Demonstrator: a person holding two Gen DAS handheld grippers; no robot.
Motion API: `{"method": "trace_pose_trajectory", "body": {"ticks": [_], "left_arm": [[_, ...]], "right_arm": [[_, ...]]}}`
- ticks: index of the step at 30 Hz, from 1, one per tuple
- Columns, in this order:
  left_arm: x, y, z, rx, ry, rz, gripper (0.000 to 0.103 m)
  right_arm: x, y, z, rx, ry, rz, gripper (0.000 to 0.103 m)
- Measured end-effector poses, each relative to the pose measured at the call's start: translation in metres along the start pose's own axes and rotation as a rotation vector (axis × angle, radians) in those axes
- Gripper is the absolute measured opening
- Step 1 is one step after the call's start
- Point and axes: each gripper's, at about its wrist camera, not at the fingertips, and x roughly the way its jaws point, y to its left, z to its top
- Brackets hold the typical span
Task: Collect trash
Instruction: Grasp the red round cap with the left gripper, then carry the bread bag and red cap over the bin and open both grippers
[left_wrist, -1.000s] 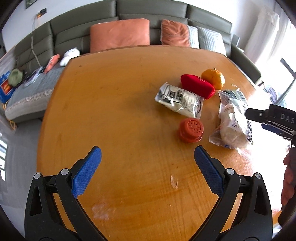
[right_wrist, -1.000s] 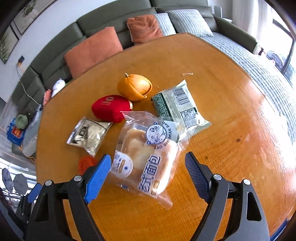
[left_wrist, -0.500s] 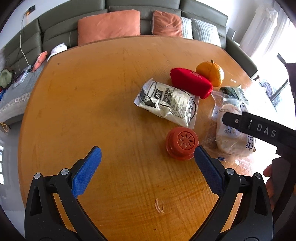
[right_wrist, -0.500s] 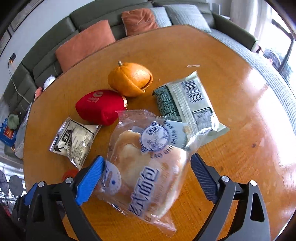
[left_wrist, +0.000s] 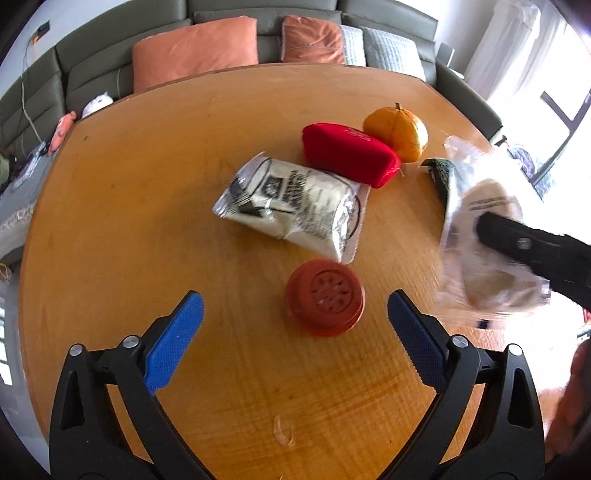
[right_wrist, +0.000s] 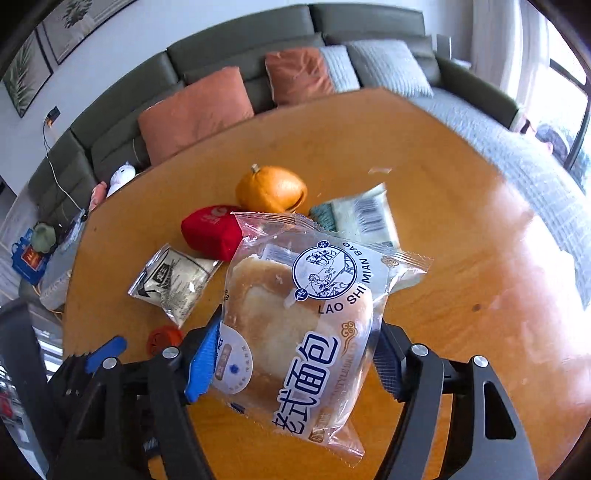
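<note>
In the left wrist view, the bread bag (left_wrist: 484, 254) at the far right looked blurry, and a black finger of the right tongs (left_wrist: 532, 254) covered part of it. We could not read its label here. A green packet (left_wrist: 437, 173) peeked out from behind the bag, mostly hidden. The bright window washed out the right edge of the table (left_wrist: 110, 221). Our left tongs (left_wrist: 295, 332) were spread wide and held nothing. The round orange lid (left_wrist: 325, 297) sat on the table between the blue pads (left_wrist: 173, 343), just ahead of their tips, touching neither. Beyond it lay a white packet (left_wrist: 291, 206), then a red pouch (left_wrist: 349, 155) and a small orange pumpkin (left_wrist: 397, 131) side by side.

In the right wrist view, the bread bag (right_wrist: 303, 321) filled the middle and hid much of the table (right_wrist: 461, 240) behind it. Our right tongs (right_wrist: 295, 358) had closed in on the bag, one blue pad (right_wrist: 203, 360) pressed on each side, and the bag looked lifted off the wood. Its bottom end hung down between the black arms. The green packet (right_wrist: 365, 218) behind it was blurry and half covered. The orange lid (right_wrist: 164, 338) showed only a little, near the left pad. The white packet (right_wrist: 173, 282), red pouch (right_wrist: 208, 230) and pumpkin (right_wrist: 269, 188) lay farther back. A tip of the left tongs (right_wrist: 105, 354) poked in at the lower left.
</note>
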Motion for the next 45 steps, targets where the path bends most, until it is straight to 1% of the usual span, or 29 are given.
{"method": "trace_pose_trajectory", "body": {"ticks": [1,3,4,5,6,9,13,16,20,24,27,33,40,45], "left_arm": [[0.002,-0.002,0.0,0.006,-0.003,-0.007,0.082],[0.011,-0.007,0.002,0.014,0.014,-0.03,0.055],[0.016,-0.009,0.001,0.02,0.025,-0.034,0.051],[0.016,-0.012,0.0,0.03,0.007,-0.023,0.047],[0.016,-0.014,-0.001,0.036,0.006,-0.024,0.045],[0.01,-0.014,-0.004,0.023,-0.001,-0.036,0.045],[-0.014,-0.007,-0.015,0.012,-0.035,-0.029,0.045],[-0.035,0.01,-0.025,-0.02,-0.058,-0.013,0.045],[-0.066,0.045,-0.044,-0.104,-0.09,0.024,0.045],[-0.096,0.085,-0.071,-0.179,-0.117,0.08,0.045],[-0.119,0.12,-0.1,-0.248,-0.13,0.13,0.045],[-0.16,0.184,-0.159,-0.394,-0.146,0.241,0.045],[-0.198,0.262,-0.237,-0.595,-0.135,0.364,0.045],[-0.214,0.302,-0.284,-0.703,-0.108,0.431,0.045]], "right_arm": [[-0.002,-0.003,0.0,-0.003,-0.005,0.0,0.072],[-0.008,-0.008,-0.003,-0.002,-0.005,0.006,0.072],[-0.008,-0.008,-0.002,-0.002,-0.004,0.009,0.072],[-0.009,-0.009,-0.001,-0.003,-0.005,0.012,0.072],[-0.011,-0.01,-0.002,-0.009,-0.007,0.014,0.072],[-0.019,-0.008,-0.005,-0.028,-0.014,0.027,0.072],[-0.025,0.011,-0.004,-0.053,-0.018,0.059,0.072],[-0.034,0.03,-0.01,-0.091,-0.021,0.089,0.072],[-0.042,0.065,-0.023,-0.15,-0.009,0.149,0.072],[-0.049,0.113,-0.043,-0.234,0.017,0.22,0.072],[-0.053,0.152,-0.062,-0.303,0.045,0.283,0.072],[-0.063,0.244,-0.111,-0.48,0.11,0.426,0.072],[-0.072,0.343,-0.167,-0.676,0.175,0.533,0.072],[-0.075,0.405,-0.202,-0.792,0.212,0.585,0.072]]}}
